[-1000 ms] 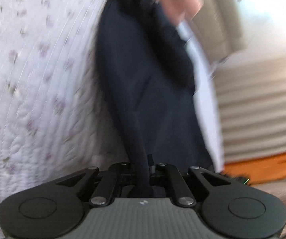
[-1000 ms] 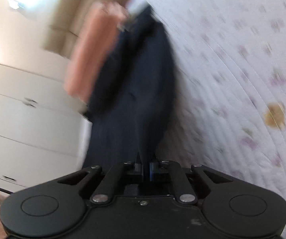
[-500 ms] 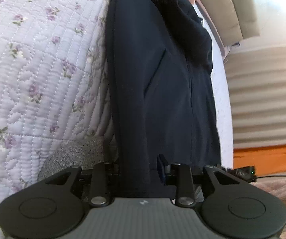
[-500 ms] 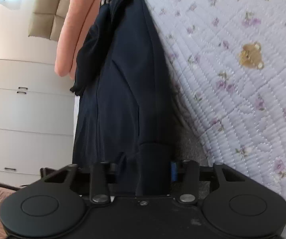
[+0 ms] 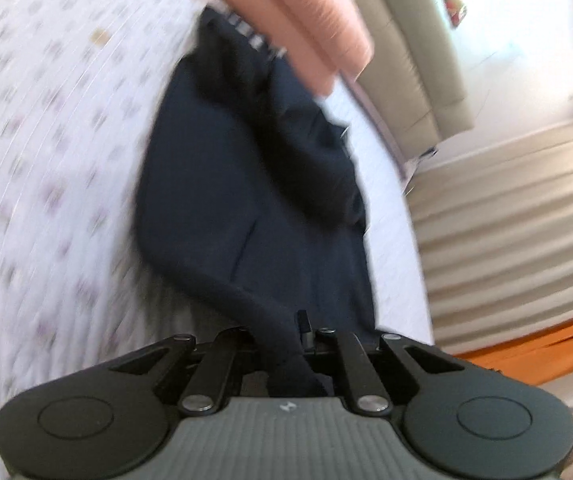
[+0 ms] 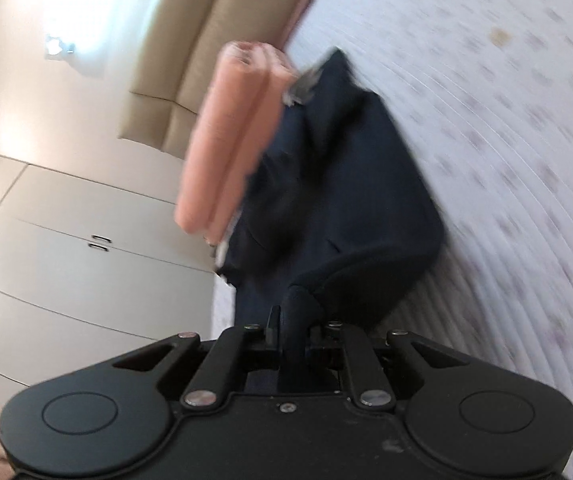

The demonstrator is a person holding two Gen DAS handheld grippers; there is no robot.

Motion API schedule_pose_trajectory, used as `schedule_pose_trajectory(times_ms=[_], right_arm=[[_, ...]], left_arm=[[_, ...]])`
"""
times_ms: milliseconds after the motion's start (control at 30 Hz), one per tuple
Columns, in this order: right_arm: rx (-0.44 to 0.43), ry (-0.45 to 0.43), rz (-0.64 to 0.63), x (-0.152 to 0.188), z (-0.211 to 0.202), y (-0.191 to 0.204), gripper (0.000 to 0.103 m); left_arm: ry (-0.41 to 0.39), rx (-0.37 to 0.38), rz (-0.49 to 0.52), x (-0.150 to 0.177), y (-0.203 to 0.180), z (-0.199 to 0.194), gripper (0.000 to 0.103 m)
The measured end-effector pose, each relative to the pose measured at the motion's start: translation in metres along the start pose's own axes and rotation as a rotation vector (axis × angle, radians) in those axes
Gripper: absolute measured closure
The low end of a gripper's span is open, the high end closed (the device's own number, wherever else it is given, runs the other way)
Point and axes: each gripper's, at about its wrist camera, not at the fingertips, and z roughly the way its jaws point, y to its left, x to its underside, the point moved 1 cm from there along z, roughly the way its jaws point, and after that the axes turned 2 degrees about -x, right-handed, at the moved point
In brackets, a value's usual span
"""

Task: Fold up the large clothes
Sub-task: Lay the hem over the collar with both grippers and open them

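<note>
Navy garment point(image 5: 246, 184) on white quilt point(image 5: 46, 140) sprinkled with small purple flowers.

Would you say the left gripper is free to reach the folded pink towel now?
Probably not: the left gripper is shut on the navy garment, which drapes between it and the pink towel.

The flowers on your quilt point(image 5: 46, 160) are a blur. Beside it, the dark garment point(image 5: 246, 200) hides your left gripper's fingertips, and the pink roll point(image 5: 286, 12) is cut off.
</note>
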Motion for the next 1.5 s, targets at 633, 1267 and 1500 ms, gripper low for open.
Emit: schedule_pose_trajectory(times_ms=[633,1267,1500], right_arm=[[-0.03,-0.163,-0.11,-0.217,0.161,0.075,0.091],[0.152,-0.336,-0.378,-0.233,0.256,0.033,0.02],[0.377,0.079,-0.977,-0.137,0.333,0.059,0.017]], left_arm=[[-0.198,0.061,-0.03,-0.248,-0.035,0.08,0.095],[-0.339,-0.031,0.184,-0.28,0.01,0.128,0.036],[-0.031,-0.188,0.761,-0.23,-0.056,0.177,0.034]])
